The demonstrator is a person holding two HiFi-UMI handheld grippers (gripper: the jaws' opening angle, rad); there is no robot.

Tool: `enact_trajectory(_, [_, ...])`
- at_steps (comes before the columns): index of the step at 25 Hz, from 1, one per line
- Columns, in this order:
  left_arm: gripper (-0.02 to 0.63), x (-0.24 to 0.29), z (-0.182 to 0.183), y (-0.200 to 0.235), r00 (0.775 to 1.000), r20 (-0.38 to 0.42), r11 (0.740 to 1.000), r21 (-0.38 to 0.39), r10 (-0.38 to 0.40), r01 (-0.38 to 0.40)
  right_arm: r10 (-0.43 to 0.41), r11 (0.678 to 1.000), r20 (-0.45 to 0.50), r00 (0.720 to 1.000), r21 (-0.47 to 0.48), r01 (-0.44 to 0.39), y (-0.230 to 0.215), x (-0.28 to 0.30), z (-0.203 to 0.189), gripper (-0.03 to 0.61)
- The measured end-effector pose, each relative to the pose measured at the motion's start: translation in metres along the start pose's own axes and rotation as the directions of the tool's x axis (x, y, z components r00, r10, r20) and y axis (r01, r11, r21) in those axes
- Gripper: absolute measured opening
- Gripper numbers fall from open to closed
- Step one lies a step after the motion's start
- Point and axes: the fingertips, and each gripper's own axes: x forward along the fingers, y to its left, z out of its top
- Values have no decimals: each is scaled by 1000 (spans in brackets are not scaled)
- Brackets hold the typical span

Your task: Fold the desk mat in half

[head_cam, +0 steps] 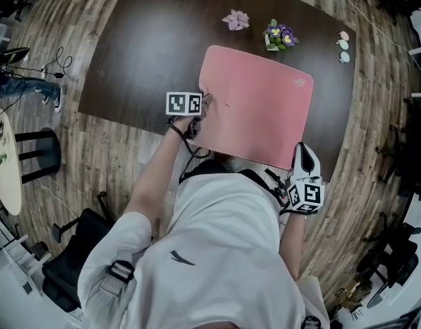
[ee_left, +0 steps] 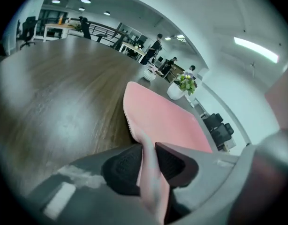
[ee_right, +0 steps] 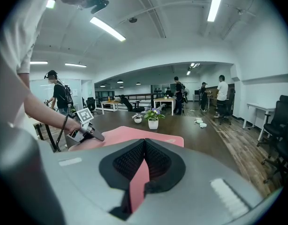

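an open-plan office: long ceiling strip lights (ee_right: 106,28), desks (ee_right: 163,100) in the background on a wood-plank floor (ee_right: 238,139), black swivel chairs (ee_right: 281,121), people (ee_right: 222,90) standing about, and a big dark meeting table (head_cam: 149,40).

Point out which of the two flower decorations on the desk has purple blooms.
The right-hand plant, just beyond the desk mat; the left-hand flower is pale pink.

Dark table (head_cam: 142,53) carries pink mat (head_cam: 258,108), flowerpot (head_cam: 279,36), paper flower (head_cam: 236,20)

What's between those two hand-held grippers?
The pink mat: in the head view it stretches from the left gripper to the right gripper, both clamped on its edges.
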Motion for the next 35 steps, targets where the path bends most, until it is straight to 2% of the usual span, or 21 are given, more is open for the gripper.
enact_trajectory(3, [94,3,2,-3,998,-2,994,92,55,-55,-12,1000,1,1000,3,12,0,-3,-1,3])
enact_trajectory(5, [87,-1,1,0,998,16,994,90,66,-67,-23,1000,5,1000,4,23,-2,-8,-1,3])
enact_trajectory(9, [86,-9,6,-5,997,71,998,61,24,-28,-55,998,20,998,31,55,-12,-16,-1,3])
enact_trajectory(15, [78,-14,6,-18,996,89,986,161,18,-33,-76,996,36,996,55,74,-16,-24,-2,3])
enact_trajectory(25, [69,-25,24,-72,989,131,957,289,-66,25,-102,993,59,993,58,99,-21,-35,0,3])
enact_trajectory(30, [67,-28,31,-125,981,122,928,358,-153,100,-148,986,73,986,89,141,-34,-50,-4,3])
enact_trajectory(35, [67,-13,22,-186,978,51,875,457,-203,158,-188,977,76,979,116,179,-47,-64,-9,3])
